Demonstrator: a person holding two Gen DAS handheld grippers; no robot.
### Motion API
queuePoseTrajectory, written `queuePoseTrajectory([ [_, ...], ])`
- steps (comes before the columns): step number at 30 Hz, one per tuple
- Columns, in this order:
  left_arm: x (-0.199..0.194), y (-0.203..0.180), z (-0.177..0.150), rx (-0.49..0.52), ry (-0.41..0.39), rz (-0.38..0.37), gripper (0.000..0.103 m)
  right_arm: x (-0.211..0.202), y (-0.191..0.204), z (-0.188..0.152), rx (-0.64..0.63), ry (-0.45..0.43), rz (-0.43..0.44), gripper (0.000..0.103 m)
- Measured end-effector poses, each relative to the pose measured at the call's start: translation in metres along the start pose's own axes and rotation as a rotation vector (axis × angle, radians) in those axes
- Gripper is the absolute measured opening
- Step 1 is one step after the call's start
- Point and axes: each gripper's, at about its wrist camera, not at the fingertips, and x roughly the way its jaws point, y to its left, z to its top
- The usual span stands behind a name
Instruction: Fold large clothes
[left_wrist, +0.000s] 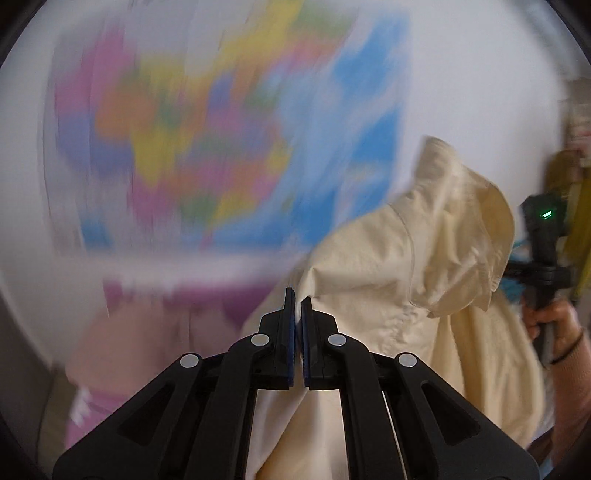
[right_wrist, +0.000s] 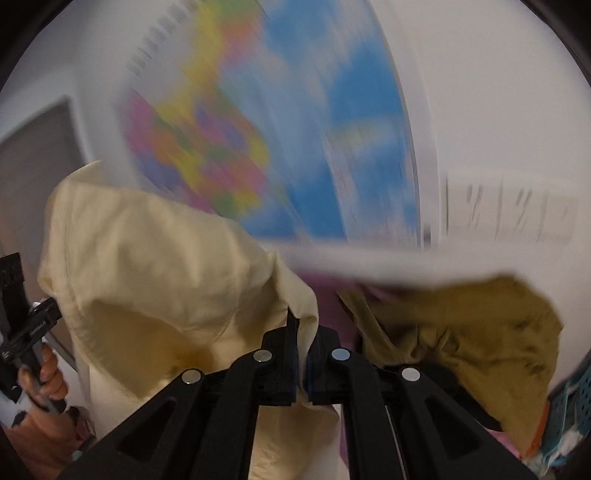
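Note:
A large cream shirt (left_wrist: 424, 280) hangs in the air between my two grippers; its collar stands up at the upper right of the left wrist view. My left gripper (left_wrist: 298, 302) is shut on an edge of the shirt. In the right wrist view the same cream shirt (right_wrist: 155, 266) fills the left half, and my right gripper (right_wrist: 303, 332) is shut on its edge. The other gripper shows in each view, held by a hand: the right one (left_wrist: 543, 258) and the left one (right_wrist: 26, 332).
A coloured wall map (left_wrist: 221, 129) is blurred behind the shirt; it also shows in the right wrist view (right_wrist: 277, 122). An olive-brown garment (right_wrist: 480, 339) lies at the right on a purple surface (right_wrist: 332, 306). A teal basket (right_wrist: 572, 413) is at the far right. Pink cloth (left_wrist: 129, 350) lies lower left.

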Motion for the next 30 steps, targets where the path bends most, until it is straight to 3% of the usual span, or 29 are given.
queuePoseTrajectory([
  [2, 0.061, 0.021, -0.019, -0.063, 0.121, 0.028, 0.003, 0.058, -0.021, -0.005, 0.059, 0.087, 0.000, 0.003],
  [5, 0.127, 0.040, -0.037, -0.112, 0.241, 0.037, 0.004, 0.112, -0.035, 0.001, 0.053, 0.164, -0.046, 0.003],
  [8, 0.164, 0.051, -0.046, -0.129, 0.295, 0.037, 0.004, 0.143, -0.044, -0.001, 0.059, 0.222, -0.077, 0.004],
  [10, 0.177, 0.059, -0.051, -0.143, 0.314, 0.049, 0.004, 0.164, -0.052, 0.000, 0.041, 0.257, -0.170, 0.012],
  [11, 0.186, 0.065, -0.054, -0.156, 0.333, 0.045, 0.005, 0.171, -0.058, 0.000, 0.046, 0.279, -0.232, 0.029],
  [12, 0.188, 0.067, -0.056, -0.163, 0.342, 0.048, 0.008, 0.167, -0.058, 0.000, 0.052, 0.282, -0.253, 0.040],
  [14, 0.188, 0.071, -0.060, -0.172, 0.356, 0.038, 0.015, 0.145, -0.056, 0.002, 0.049, 0.253, -0.281, 0.052],
  [16, 0.183, 0.073, -0.063, -0.163, 0.359, 0.037, 0.031, 0.102, -0.047, -0.001, 0.035, 0.196, -0.264, 0.064],
  [17, 0.178, 0.074, -0.064, -0.158, 0.350, 0.032, 0.048, 0.080, -0.037, -0.003, 0.021, 0.183, -0.242, 0.071],
  [18, 0.175, 0.072, -0.065, -0.153, 0.341, 0.027, 0.058, 0.049, -0.020, -0.014, -0.021, 0.172, -0.219, 0.077],
  [23, 0.147, 0.074, -0.064, -0.114, 0.300, 0.001, 0.066, -0.034, 0.059, -0.093, -0.197, 0.218, -0.192, 0.096],
  [26, 0.136, 0.066, -0.068, -0.072, 0.291, -0.017, 0.075, -0.044, 0.082, -0.145, -0.221, 0.312, -0.209, 0.097],
  [30, 0.131, 0.053, -0.076, -0.036, 0.305, -0.041, 0.075, -0.030, 0.090, -0.206, -0.185, 0.437, -0.237, 0.097],
])
